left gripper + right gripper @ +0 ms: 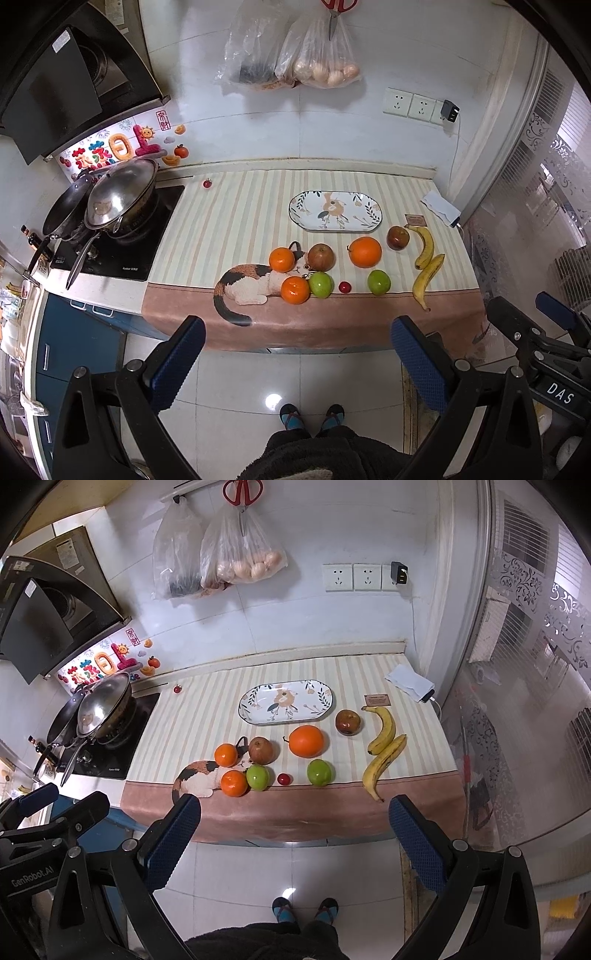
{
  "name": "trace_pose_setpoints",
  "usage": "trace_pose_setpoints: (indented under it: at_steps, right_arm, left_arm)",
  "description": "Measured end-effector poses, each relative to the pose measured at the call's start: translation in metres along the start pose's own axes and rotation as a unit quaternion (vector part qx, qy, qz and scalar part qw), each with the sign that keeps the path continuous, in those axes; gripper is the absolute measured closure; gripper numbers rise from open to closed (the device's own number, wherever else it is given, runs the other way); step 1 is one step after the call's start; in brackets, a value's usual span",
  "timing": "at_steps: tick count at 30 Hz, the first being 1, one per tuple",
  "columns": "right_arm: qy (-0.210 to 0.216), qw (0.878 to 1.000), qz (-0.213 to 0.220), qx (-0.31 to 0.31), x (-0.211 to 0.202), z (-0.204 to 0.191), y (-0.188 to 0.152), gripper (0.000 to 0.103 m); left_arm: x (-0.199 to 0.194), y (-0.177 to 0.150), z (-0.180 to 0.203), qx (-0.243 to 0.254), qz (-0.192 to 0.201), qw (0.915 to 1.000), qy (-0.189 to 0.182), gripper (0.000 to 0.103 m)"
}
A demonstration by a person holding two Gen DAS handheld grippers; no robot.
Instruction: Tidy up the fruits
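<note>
The left gripper [297, 334] and right gripper [293, 812] both hang wide apart and hold nothing, out over the floor short of the table [295, 816]. Each gripper's base is cut off by the frame edge. The oval plate [285, 702] lies bare. Nearer than the plate: a large orange [306, 741], two small oranges [226, 755], two brownish apples [261, 750], two green fruits [320, 772], a tiny red fruit [283, 779] too small to identify. Right of the plate lie two bananas [382, 755], touching. Left of the plate, lidded pans [105, 705] sit on a stove.
</note>
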State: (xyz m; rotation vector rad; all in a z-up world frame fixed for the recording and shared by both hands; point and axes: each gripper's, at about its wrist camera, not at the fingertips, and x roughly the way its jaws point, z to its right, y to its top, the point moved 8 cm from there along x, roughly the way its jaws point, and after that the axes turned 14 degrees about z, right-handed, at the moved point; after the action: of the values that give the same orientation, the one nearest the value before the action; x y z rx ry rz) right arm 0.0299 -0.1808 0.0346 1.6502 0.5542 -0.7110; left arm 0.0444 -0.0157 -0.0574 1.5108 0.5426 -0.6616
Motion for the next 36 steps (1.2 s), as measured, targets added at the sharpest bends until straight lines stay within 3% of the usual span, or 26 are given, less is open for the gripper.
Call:
trace_pose_setpoints:
  at_steps: [36]
  right_arm:
    - [0.001, 1.000, 0.007, -0.007, -0.018, 0.006, 0.003, 0.000]
  left_arm:
    - [-0.008, -0.009, 0.002, -0.001, 0.007, 1.0000, -0.005, 0.000]
